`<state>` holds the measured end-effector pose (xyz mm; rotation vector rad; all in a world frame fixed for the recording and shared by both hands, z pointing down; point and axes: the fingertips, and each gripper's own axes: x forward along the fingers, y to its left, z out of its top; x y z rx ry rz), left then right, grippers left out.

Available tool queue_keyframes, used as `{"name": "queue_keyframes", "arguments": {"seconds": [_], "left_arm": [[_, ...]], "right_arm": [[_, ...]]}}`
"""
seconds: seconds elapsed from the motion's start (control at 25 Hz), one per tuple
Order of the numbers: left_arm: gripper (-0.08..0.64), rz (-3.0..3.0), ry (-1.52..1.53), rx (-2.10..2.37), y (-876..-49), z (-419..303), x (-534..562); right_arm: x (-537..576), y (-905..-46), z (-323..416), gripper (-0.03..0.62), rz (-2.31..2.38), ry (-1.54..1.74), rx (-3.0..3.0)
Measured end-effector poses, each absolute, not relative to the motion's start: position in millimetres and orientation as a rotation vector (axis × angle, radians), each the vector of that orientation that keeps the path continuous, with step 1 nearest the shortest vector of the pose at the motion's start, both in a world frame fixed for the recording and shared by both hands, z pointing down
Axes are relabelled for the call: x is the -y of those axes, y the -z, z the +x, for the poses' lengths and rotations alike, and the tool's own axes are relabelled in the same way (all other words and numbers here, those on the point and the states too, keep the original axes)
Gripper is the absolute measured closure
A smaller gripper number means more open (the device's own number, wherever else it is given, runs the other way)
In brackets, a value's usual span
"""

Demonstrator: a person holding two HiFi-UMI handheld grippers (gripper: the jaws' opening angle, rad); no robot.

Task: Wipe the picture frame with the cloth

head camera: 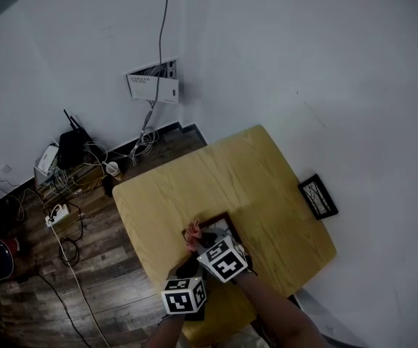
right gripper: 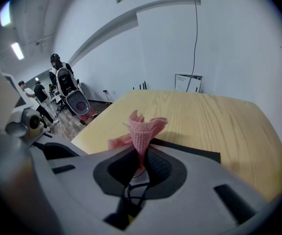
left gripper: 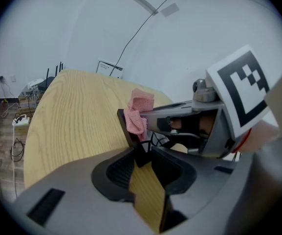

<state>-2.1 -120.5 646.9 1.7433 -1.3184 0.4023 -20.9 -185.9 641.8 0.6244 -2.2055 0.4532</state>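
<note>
A dark picture frame (head camera: 222,222) lies near the front of the wooden table (head camera: 266,187). My left gripper (left gripper: 141,153) is shut on the frame's (left gripper: 131,136) near edge, holding it tilted up. My right gripper (right gripper: 141,155) is shut on a pink cloth (right gripper: 141,129), bunched up above its jaws. In the left gripper view the cloth (left gripper: 138,112) rests against the frame's upper corner, with the right gripper (left gripper: 180,124) reaching in from the right. From the head view the cloth (head camera: 192,231) shows just past both marker cubes. The frame's black border (right gripper: 192,154) runs under the right jaws.
A second small framed picture (head camera: 317,196) lies off the table's right edge by the wall. Cables, a router (head camera: 71,147) and a power strip (head camera: 58,214) clutter the floor at left. People and a stroller (right gripper: 75,96) stand far off.
</note>
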Motion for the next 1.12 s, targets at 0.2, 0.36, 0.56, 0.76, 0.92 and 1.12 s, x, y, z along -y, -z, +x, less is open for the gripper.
{"name": "queue_keyframes", "arguments": {"seconds": [0.2,0.36,0.56,0.76,0.92,1.12], "left_arm": [[0.457,1.743,-0.403,1.313,-646,-3,120],[0.457,1.740,-0.404,1.314,-647,-2,120],[0.457,1.741,-0.403,1.311,-646,-2,120],[0.457,1.741,-0.404,1.308,-646,-3,120],[0.457,1.740,-0.401,1.307,-646,-3,119],[0.457,1.738,-0.399,1.302,-646,-3,120]], "right_arm": [[187,-643,-17,0.574,0.646,-0.456,2.172],[190,-643,-9,0.574,0.662,-0.445,2.148],[198,-643,6,0.574,0.706,-0.433,2.117],[208,-642,24,0.574,0.756,-0.420,2.082],[214,-642,36,0.574,0.790,-0.413,2.056],[222,-642,51,0.574,0.816,-0.338,1.998]]}}
